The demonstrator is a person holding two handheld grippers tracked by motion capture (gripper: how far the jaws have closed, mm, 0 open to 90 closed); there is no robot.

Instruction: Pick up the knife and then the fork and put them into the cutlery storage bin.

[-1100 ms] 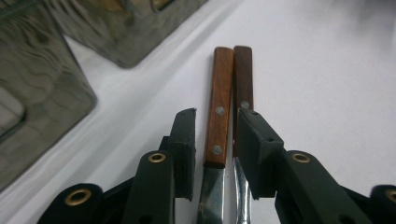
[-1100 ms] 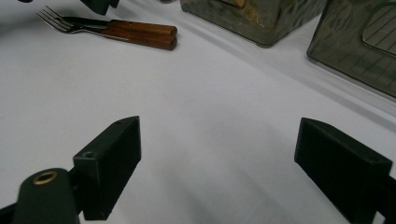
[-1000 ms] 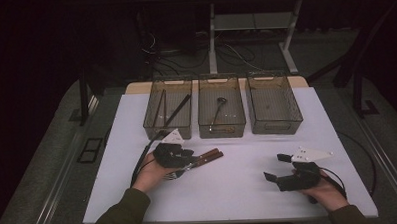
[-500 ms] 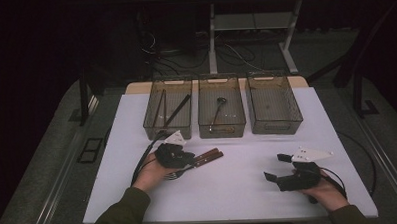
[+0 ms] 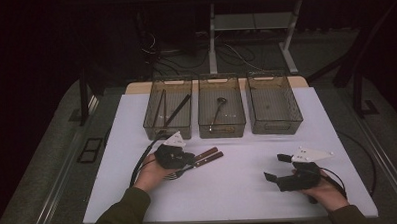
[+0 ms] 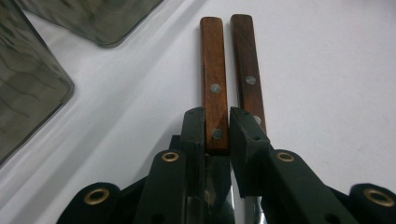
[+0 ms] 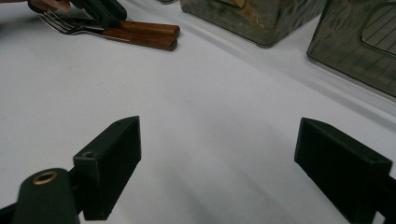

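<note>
Two wooden-handled utensils (image 6: 247,60) lie side by side on the white table (image 5: 239,190), left of centre. In the right gripper view, fork tines (image 7: 51,21) show at their metal end. My left gripper (image 6: 217,130) has just been closing, and its pads now press both sides of the left-hand handle (image 6: 214,70) near its metal end. From above, that gripper (image 5: 190,160) sits low over the pair (image 5: 208,156). My right gripper (image 5: 274,168) rests at the table's right front, its jaws (image 7: 217,172) wide open over bare table.
Three clear bins stand in a row at the back. The left bin (image 5: 167,127) holds long dark sticks, the middle one (image 5: 222,127) a spoon-like utensil, and the right one (image 5: 277,124) looks bare. A cable trails from each gripper.
</note>
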